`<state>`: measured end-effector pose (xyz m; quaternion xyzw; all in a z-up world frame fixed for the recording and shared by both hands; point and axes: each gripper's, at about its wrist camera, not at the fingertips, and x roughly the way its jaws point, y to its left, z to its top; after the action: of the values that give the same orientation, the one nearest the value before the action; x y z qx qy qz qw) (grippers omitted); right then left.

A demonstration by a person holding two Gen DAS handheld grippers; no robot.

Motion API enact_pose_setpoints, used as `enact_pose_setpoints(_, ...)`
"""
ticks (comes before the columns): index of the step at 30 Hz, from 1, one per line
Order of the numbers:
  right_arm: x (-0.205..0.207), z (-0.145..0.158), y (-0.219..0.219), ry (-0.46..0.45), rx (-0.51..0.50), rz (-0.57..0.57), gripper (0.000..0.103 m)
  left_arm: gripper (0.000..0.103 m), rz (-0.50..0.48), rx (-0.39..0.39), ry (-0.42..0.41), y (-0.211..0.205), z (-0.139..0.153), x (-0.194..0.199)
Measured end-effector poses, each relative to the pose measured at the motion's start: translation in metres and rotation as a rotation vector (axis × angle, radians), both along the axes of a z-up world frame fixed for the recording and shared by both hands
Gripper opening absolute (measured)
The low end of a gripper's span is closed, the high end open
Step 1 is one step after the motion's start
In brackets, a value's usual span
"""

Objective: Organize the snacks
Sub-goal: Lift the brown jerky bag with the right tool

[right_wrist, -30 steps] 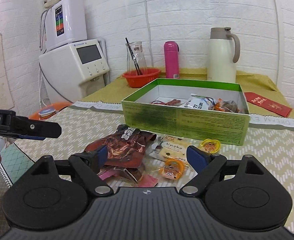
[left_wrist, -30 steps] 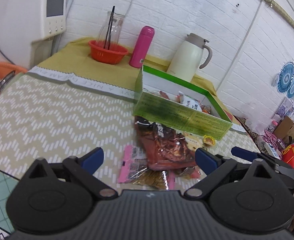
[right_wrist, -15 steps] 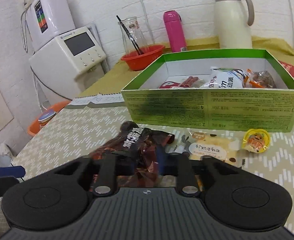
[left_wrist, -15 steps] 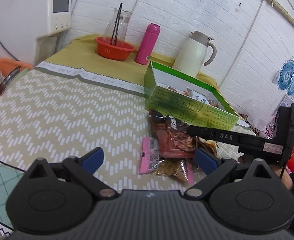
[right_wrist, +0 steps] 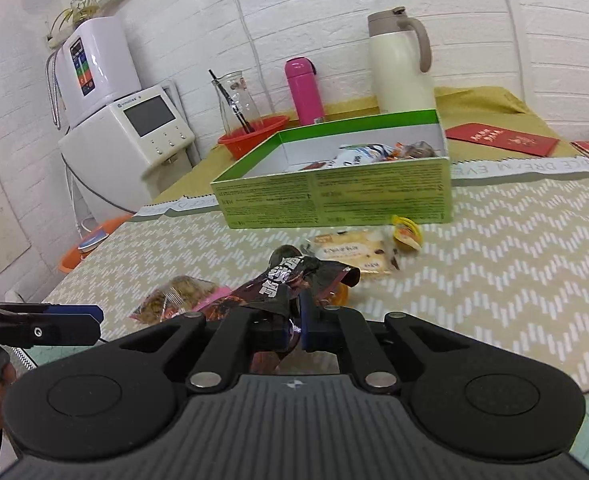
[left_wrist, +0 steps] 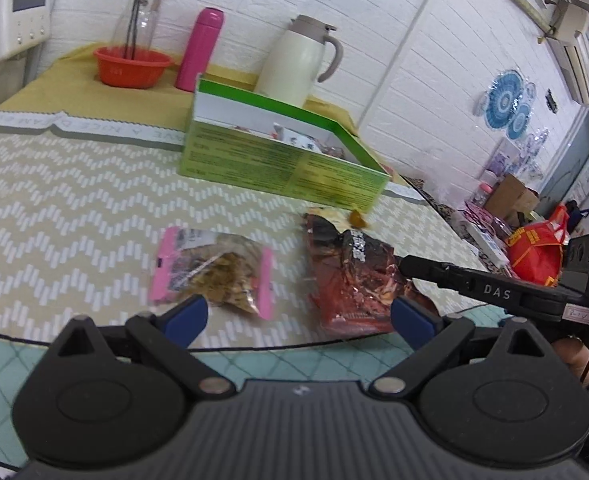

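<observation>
An open green box point(right_wrist: 334, 196) point(left_wrist: 278, 164) holds several snack packets. In front of it lie a dark red foil snack bag point(left_wrist: 350, 276) point(right_wrist: 294, 280), a pink-edged clear packet point(left_wrist: 214, 272) point(right_wrist: 174, 296), a pale biscuit packet point(right_wrist: 350, 254) and a small yellow jelly cup point(right_wrist: 406, 234). My right gripper point(right_wrist: 294, 320) is shut on the near end of the red foil bag and holds it lifted; it also shows in the left wrist view point(left_wrist: 404, 266). My left gripper point(left_wrist: 296, 318) is open and empty, low over the near table edge before the pink packet.
At the back stand a cream thermos jug point(right_wrist: 400, 64), a pink bottle point(right_wrist: 304, 90), a red bowl point(right_wrist: 254, 136) with a glass carafe, and a white appliance point(right_wrist: 130, 132). A red envelope point(right_wrist: 502, 140) lies at the far right. The table edge is close below both grippers.
My right gripper stayed shut on the red foil bag and raised its end off the table. My left gripper swung right and pulled back toward the near edge, staying open.
</observation>
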<state>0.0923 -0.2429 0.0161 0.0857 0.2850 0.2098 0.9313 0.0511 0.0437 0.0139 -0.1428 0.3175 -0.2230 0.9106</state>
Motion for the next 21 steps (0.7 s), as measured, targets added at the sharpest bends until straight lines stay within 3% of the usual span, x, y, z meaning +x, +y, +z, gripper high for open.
enact_pose_setpoints(4,-0.004,-0.015,-0.016,0.036,-0.042,-0.06,0.009,0.097,-0.094,0.006,0.019,-0.031,-0.005,0.003)
enact_pose_setpoints(8,-0.008,-0.025,-0.028,0.059,-0.003,-0.073,0.031,0.093,-0.139,0.029,0.05,-0.061,-0.011,0.022)
enact_pose_setpoints(10,-0.012,-0.028,-0.031,0.05,0.005,-0.071,0.035,0.073,-0.162,0.019,0.071,-0.07,-0.013,0.031)
enact_pose_setpoints(11,-0.014,-0.028,-0.033,0.045,0.007,-0.072,0.039,0.07,-0.168,0.018,0.078,-0.074,-0.013,0.035)
enact_pose_setpoints(16,-0.018,-0.029,-0.043,0.04,0.056,-0.08,0.05,0.07,-0.149,0.049,0.069,-0.091,-0.008,0.058)
enact_pose_setpoints(21,-0.019,-0.028,-0.041,0.027,0.064,-0.071,0.064,0.074,-0.126,0.006,0.067,-0.088,0.002,0.079)
